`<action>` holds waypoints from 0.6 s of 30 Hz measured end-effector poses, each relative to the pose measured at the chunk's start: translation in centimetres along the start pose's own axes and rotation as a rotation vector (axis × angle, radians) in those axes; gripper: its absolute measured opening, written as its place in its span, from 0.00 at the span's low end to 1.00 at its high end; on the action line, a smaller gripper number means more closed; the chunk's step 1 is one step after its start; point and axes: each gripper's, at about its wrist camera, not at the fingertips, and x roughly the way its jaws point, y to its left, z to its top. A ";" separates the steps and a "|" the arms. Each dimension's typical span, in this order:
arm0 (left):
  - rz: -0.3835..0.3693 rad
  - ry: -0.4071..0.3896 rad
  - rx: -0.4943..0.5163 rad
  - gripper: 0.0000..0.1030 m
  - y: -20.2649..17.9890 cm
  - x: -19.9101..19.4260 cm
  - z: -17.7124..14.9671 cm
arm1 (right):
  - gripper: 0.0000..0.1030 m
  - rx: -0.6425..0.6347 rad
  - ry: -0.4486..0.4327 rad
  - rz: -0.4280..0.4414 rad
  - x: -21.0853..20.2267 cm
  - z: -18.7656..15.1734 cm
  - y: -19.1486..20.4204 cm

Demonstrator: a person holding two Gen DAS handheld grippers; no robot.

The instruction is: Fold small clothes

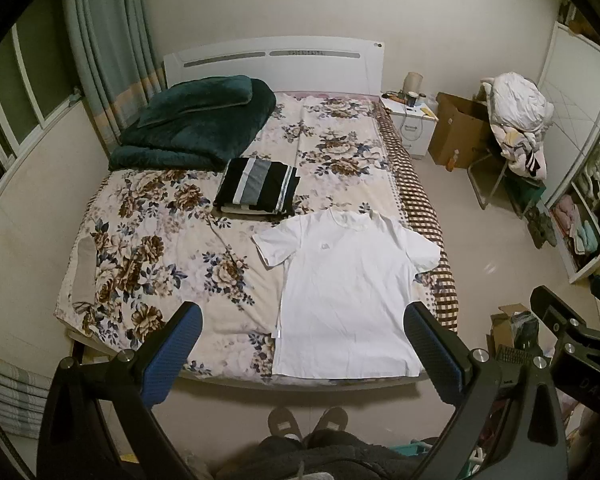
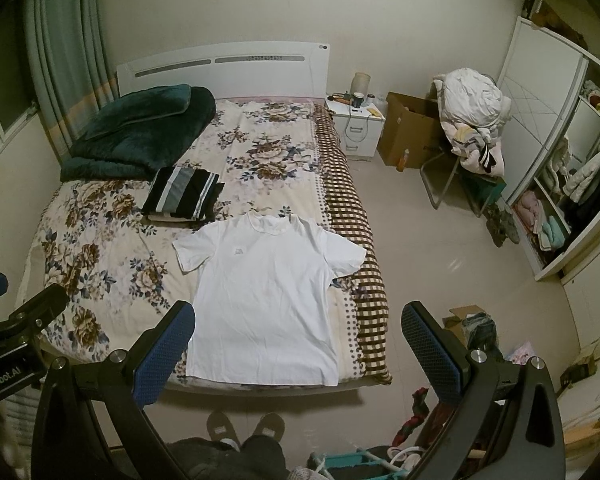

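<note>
White cotton, smooth and nearly creaseless: a short-sleeved T-shirt (image 1: 346, 292) lies face-up and flat at the foot of a bed (image 1: 236, 240) covered in a floral sheet, collar toward the headboard, hem at the near edge, its long axis running straight away from the person standing there in slippers. Both tools hover above the floor short of the mattress, neither touching cloth. The left hand-held gripper (image 1: 302, 322) has its blue-padded jaws spread wide and empty, the hem framed between them; the right hand-held gripper (image 2: 298, 322) is likewise agape and empty, the shirt lying ahead and toward its left finger. The left tool looks the more squarely lined up with the garment. A folded black-and-grey striped stack (image 1: 256, 192) sits just beyond the collar; a plush teal blanket (image 1: 196, 120) is heaped near the headboard.
</note>
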 end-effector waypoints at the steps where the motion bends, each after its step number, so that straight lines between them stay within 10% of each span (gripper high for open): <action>1: 0.000 -0.001 -0.001 1.00 0.0 0.0 0.0 | 1.00 -0.001 0.000 0.000 -0.1 0.5 0.0; 18: 0.049 -0.069 0.000 1.00 0.0 1.7 2.7 | 1.00 0.077 0.016 0.009 2.1 3.2 -0.9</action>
